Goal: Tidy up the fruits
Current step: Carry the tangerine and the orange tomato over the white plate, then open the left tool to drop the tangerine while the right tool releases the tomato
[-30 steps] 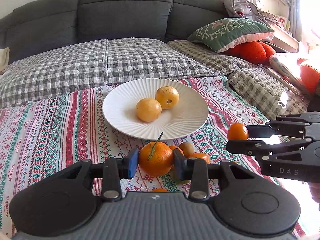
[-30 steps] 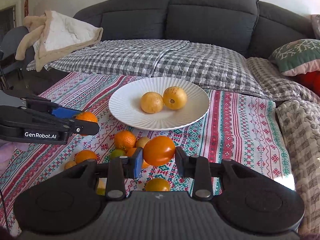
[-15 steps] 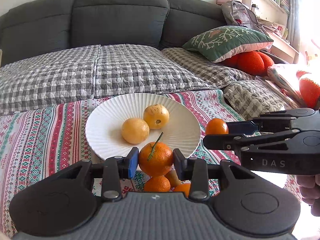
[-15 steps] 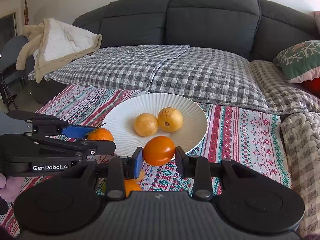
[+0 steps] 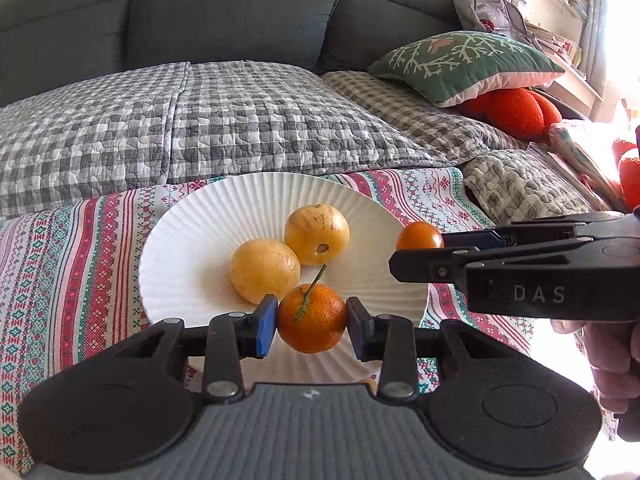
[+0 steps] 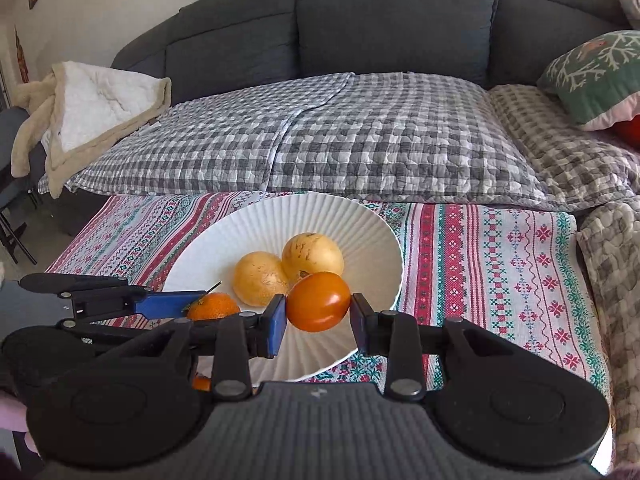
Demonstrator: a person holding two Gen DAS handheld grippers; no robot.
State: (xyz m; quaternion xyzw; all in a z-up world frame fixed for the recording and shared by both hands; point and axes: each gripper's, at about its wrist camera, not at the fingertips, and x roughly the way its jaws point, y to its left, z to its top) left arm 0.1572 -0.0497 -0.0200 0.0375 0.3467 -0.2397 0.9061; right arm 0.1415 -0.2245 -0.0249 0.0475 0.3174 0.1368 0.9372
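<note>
Jaws of both grippers clamp fruit over plate [image 5: 192, 240]: left [image 5: 312, 322] a tangerine [image 5: 316, 320], right [image 6: 318, 314] a tomato [image 6: 319, 301].

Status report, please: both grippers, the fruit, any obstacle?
Left gripper shut on stemmed mandarin, over plate. Right gripper shut on smooth orange fruit, also over plate. Two yellow fruits already there; space left.

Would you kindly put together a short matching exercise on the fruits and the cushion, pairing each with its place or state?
Things:
1. mandarin with a green stem
2. smooth orange fruit
3. two yellow fruits
4. green cushion

Places or states:
A. lying on the white plate
B. gripped in the right tool
C. resting on the sofa
D. gripped in the left tool

Pairs: 1-D, 2-B, 3-A, 4-C
</note>
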